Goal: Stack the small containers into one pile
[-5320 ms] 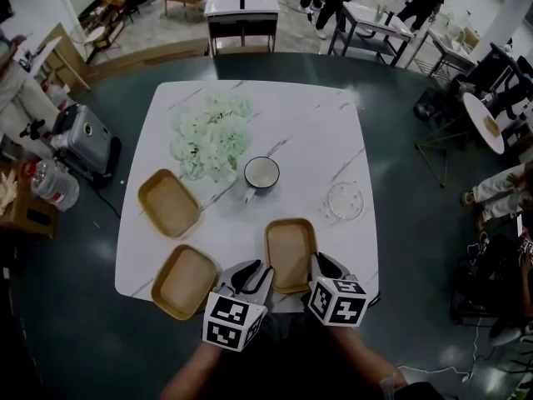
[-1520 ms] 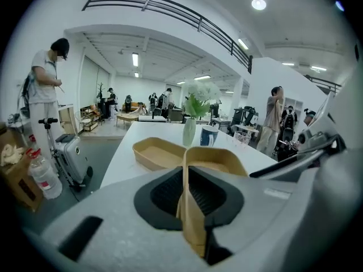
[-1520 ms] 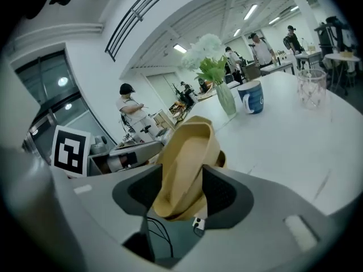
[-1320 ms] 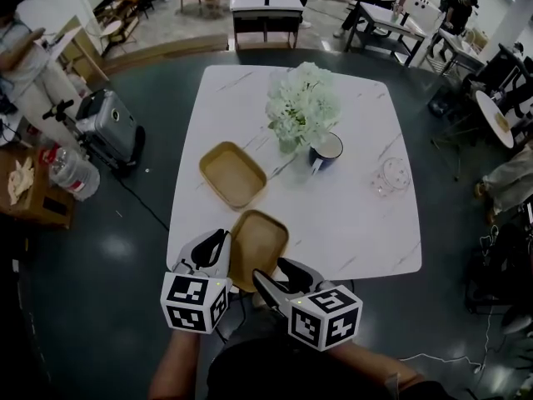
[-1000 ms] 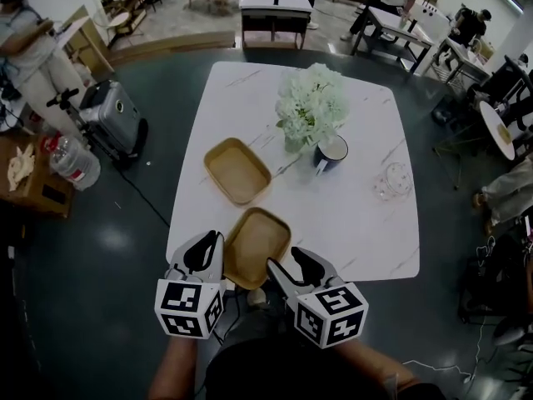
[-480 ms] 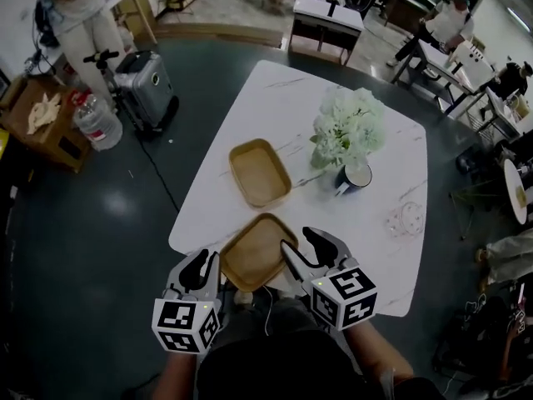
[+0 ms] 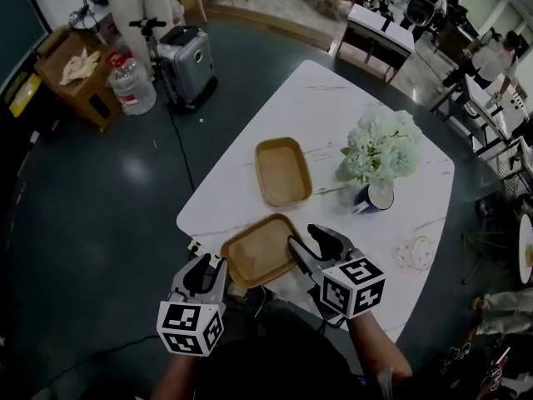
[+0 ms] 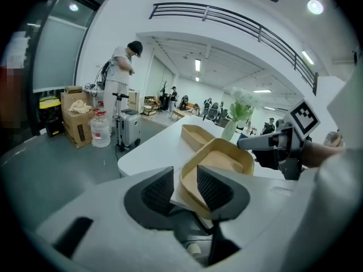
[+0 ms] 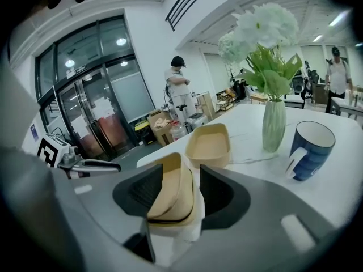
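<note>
Lower centre: my left tongs (image 7: 208, 267) are opening off the two nested containers (image 7: 256, 261) while my right tongs (image 7: 306, 240) close, not yet gripping, around their rim, one lone container (image 7: 282, 171) still unstacked.

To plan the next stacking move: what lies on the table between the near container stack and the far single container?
Nothing: in the head view, the white table between the near container stack and the far container is bare.

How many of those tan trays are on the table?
3. One lone tray lies beside the flowers; two sit nested as a pile at the near edge of the table. Another could hide inside the pile.
</note>
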